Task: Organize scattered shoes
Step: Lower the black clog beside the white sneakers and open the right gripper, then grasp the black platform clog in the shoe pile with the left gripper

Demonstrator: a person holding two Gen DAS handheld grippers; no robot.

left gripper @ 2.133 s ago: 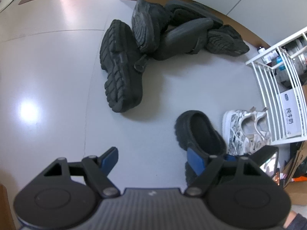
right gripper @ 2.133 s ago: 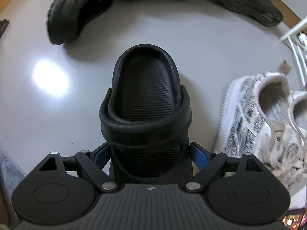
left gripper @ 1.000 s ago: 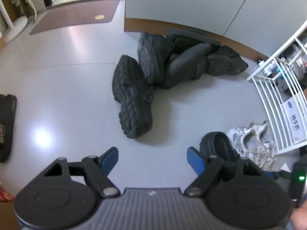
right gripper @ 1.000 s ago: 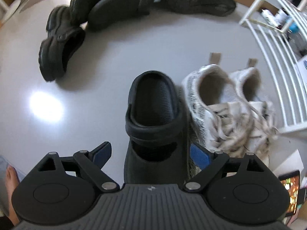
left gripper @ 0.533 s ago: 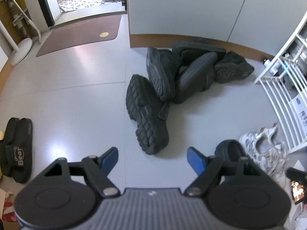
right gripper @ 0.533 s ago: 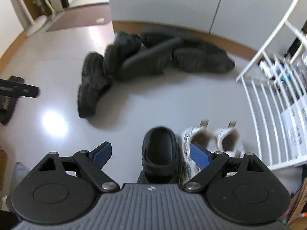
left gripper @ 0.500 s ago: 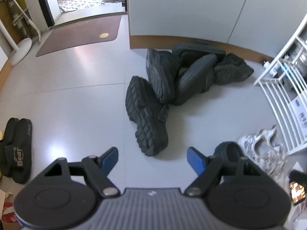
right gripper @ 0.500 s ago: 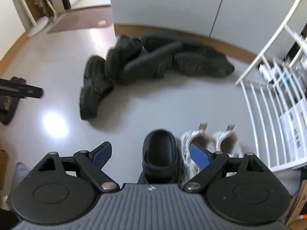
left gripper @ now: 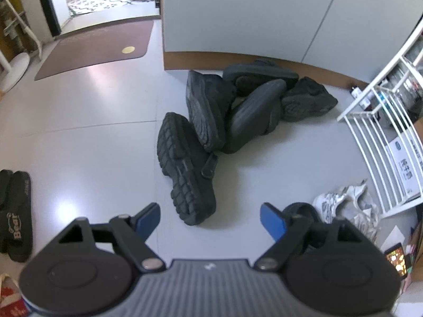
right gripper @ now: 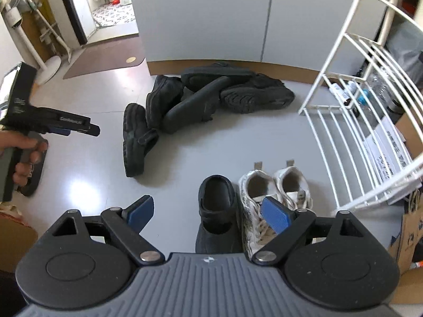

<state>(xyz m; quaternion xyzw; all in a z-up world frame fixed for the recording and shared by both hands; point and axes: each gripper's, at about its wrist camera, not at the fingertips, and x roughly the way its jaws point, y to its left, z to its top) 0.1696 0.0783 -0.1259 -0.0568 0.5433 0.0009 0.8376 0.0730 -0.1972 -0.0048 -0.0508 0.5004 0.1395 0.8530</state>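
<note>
Item: pile (left gripper: 238, 111) of black shoes on the floor by the skirting; in the right view the same heap (right gripper: 201, 100).

- Nearest clog (left gripper: 185, 169): sole up, deep tread, strap hanging at one side. I judge it foam or rubber, light, fairly stiff, grippy. Best hold: across the sole edge at mid-length, or by the heel rim once turned over.
- Slide (left gripper: 251, 119): propped on its side against the others. Likely light and springy; I would take the side wall, since the upper may flex.
- Sneaker (left gripper: 306, 100) at the far end: softer upper, so I would pinch the heel collar.
- Shoes lean on one another; pulling one may tip its neighbours.

Item: clog (right gripper: 216, 206) upright on the floor, touching white sneakers (right gripper: 275, 192) just beside the white rack (right gripper: 343, 121).

Item: slippers (left gripper: 15, 211), paired, well apart at the edge.

My left fingers (left gripper: 210, 220): spread wide, having just opened a little further, nothing between them, above bare floor short of the nearest clog.

My right fingers (right gripper: 207, 211): spread wide, holding nothing, hanging above the placed clog and sneakers, clear of both.
</note>
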